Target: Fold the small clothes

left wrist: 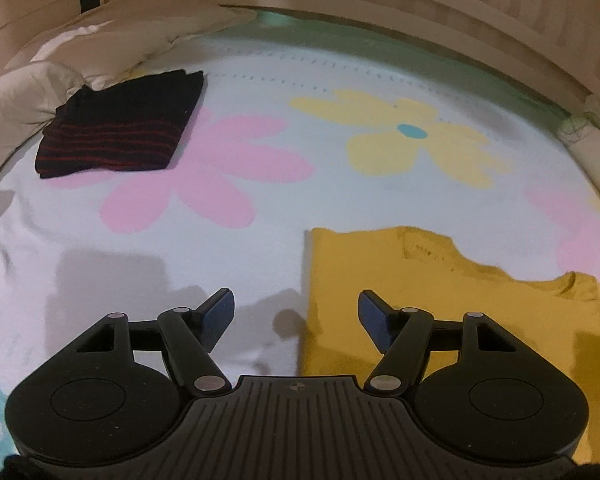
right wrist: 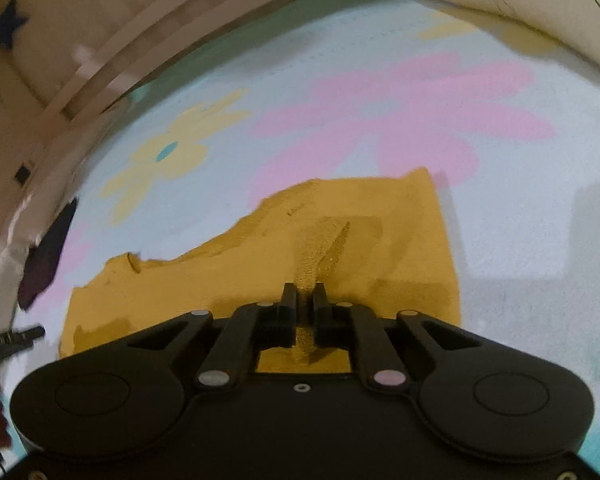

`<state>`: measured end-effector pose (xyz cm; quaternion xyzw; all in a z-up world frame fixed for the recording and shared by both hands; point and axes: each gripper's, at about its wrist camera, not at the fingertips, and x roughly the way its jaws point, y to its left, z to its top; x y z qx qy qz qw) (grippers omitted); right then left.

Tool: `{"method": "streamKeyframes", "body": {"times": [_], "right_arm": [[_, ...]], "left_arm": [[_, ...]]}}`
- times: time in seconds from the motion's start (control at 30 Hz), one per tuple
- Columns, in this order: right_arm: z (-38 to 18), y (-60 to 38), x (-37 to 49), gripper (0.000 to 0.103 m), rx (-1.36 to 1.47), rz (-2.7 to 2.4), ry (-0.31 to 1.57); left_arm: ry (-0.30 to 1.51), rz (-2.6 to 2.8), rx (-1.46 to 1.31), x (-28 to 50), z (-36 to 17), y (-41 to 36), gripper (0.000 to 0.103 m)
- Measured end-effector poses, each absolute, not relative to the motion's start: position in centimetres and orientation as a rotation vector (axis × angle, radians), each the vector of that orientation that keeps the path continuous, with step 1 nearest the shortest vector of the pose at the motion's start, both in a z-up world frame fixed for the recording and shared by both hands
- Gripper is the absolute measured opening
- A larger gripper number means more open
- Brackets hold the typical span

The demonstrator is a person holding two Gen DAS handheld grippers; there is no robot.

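Hovering above a flower-print bedsheet (left wrist: 260,92), the left gripper (left wrist: 296,312) holds its fingers apart with nothing between them, poised over the left edge of a mustard-yellow shirt (left wrist: 380,280) that lies partly folded at lower right of this view. A dark garment with red stripes (left wrist: 116,128), already folded, sits well apart at upper left beside white pillows (left wrist: 100,40); a wooden bed frame (left wrist: 380,4) rims the far side. Between the two garments the sheet offers broad open room.

From the right wrist, the right gripper (right wrist: 305,300) is pinched shut on a raised ridge of the yellow shirt, drawn up between its fingers. The shirt's far corner lies flat on the pink flower of the sheet, with open sheet to the right and a padded bumper (right wrist: 500,4) beyond. The fold would likely go best if the pinched cloth is lifted only slightly and carried straight across, keeping edges aligned, while the left gripper steadies the opposite side.
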<state>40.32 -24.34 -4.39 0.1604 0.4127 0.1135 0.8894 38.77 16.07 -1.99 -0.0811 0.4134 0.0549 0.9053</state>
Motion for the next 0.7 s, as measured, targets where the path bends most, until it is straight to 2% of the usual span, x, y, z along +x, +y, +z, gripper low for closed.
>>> {"method": "streamKeyframes", "body": {"times": [0.13, 0.3, 0.43, 0.47, 0.53, 0.57, 0.67, 0.7], "right_arm": [[-2.0, -25.4, 40.0, 0.012, 0.264, 0.149, 0.795], [-4.0, -26.8, 40.6, 0.012, 0.241, 0.040, 0.883], [-4.8, -27.0, 41.0, 0.025, 0.255, 0.067, 0.905], [-4.8, -26.9, 40.9, 0.035, 0.248, 0.058, 0.901], [-5.1, -27.3, 40.7, 0.066, 0.235, 0.030, 0.897], [-5.2, -27.5, 40.7, 0.072, 0.227, 0.007, 0.899], [-5.9, -28.5, 40.3, 0.077, 0.237, -0.041, 0.934], [-6.1, -28.9, 40.1, 0.085, 0.249, -0.050, 0.942]], "left_arm": [[0.854, 0.093, -0.148, 38.9, -2.0, 14.9, 0.067], [0.915, 0.087, -0.068, 39.3, -3.6, 13.4, 0.067], [0.986, 0.105, -0.021, 39.4, -5.0, 13.2, 0.068], [1.018, 0.116, -0.010, 39.5, -5.6, 13.4, 0.069], [0.999, 0.104, -0.035, 39.1, -5.9, 14.0, 0.070], [0.997, 0.099, -0.052, 38.9, -5.9, 14.2, 0.070], [0.986, 0.075, -0.073, 38.7, -6.0, 14.7, 0.073], [0.975, 0.067, -0.075, 38.5, -6.1, 14.7, 0.075]]}}
